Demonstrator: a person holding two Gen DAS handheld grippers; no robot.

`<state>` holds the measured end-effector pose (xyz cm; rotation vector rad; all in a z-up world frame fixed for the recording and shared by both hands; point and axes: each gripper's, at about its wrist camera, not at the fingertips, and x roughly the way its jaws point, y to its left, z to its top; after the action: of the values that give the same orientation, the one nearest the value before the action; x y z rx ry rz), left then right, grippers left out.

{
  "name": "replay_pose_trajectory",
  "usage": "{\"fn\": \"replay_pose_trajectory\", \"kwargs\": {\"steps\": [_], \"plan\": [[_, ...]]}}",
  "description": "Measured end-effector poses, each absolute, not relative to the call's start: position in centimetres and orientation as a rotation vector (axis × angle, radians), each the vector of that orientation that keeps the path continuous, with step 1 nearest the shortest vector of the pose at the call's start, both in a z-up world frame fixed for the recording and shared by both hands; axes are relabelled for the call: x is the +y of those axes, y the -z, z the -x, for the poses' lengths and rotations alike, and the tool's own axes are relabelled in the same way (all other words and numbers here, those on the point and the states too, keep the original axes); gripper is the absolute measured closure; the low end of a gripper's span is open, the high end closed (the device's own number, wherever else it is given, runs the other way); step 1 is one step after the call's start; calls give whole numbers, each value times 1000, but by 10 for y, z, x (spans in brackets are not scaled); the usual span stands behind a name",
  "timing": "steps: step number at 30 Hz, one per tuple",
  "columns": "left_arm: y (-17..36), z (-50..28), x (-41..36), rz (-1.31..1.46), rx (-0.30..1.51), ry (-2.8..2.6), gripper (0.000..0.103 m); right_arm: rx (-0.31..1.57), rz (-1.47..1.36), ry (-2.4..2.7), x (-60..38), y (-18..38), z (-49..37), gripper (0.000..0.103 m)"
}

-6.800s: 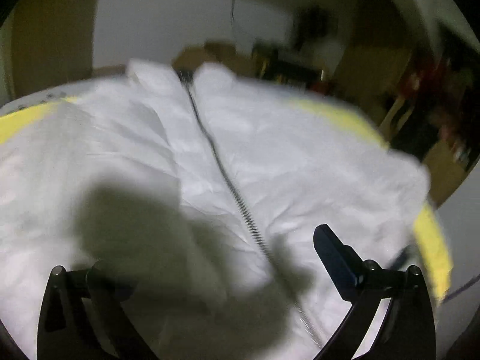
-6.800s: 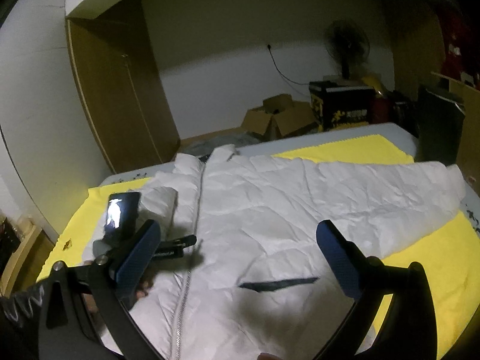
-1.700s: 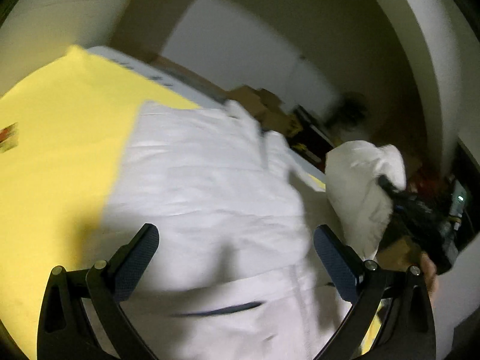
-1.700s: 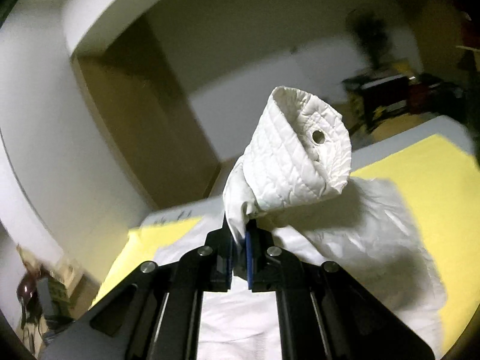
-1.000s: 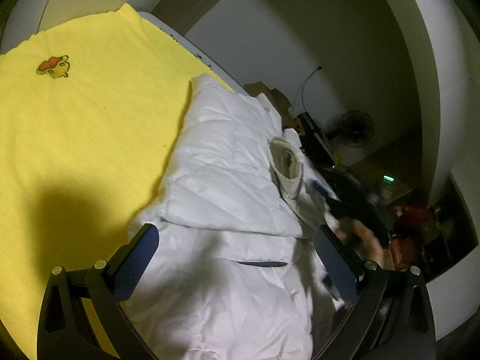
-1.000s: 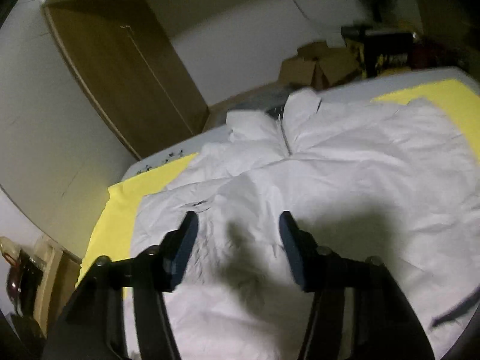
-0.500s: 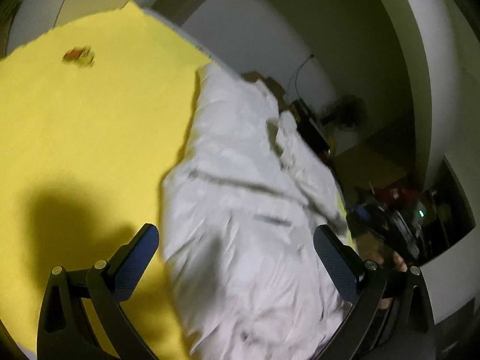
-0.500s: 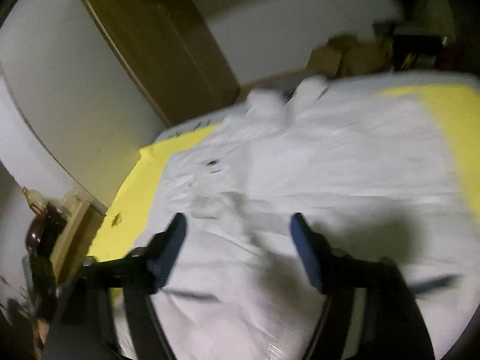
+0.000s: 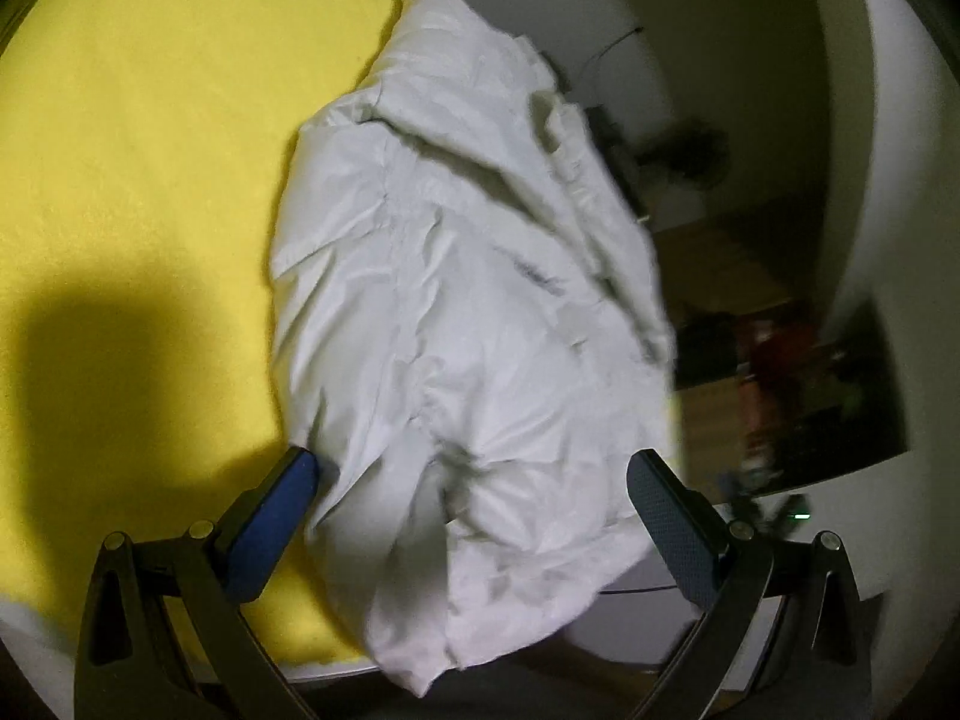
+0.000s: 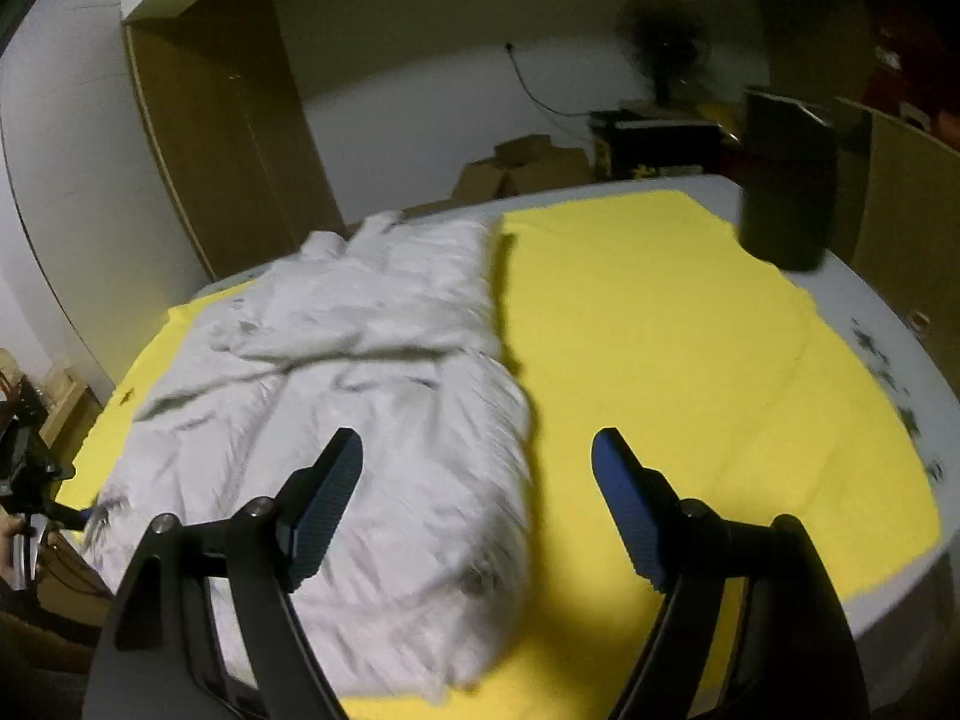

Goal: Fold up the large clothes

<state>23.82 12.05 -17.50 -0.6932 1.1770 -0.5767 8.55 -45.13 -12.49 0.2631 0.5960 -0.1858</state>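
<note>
Both grippers, left and right, gape empty over the puffy, crinkled white jacket on fuzzy yellow cloth.

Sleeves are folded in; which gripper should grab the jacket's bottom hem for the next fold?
Probably the left gripper: its open jaws already straddle the white jacket's hem. The right gripper, also open, sits at the jacket's edge, half over yellow blanket.

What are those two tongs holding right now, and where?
Nothing. Both the left tongs and right tongs stand open above the white jacket, gripping no part of it.
</note>
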Motion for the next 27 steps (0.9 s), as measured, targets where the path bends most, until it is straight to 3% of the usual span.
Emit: {"fn": "replay_pose_trajectory", "kwargs": {"steps": [6,16,27], "plan": [[172,-219,100,520,1250,510,0,663,-195,228,-460,139,-62,24],[184,-227,85,666,1278,597,0,822,-634,-10,-494,195,-95,24],[195,-241,104,869,1235,642,2,935,-668,-90,-470,222,-150,24]]}}
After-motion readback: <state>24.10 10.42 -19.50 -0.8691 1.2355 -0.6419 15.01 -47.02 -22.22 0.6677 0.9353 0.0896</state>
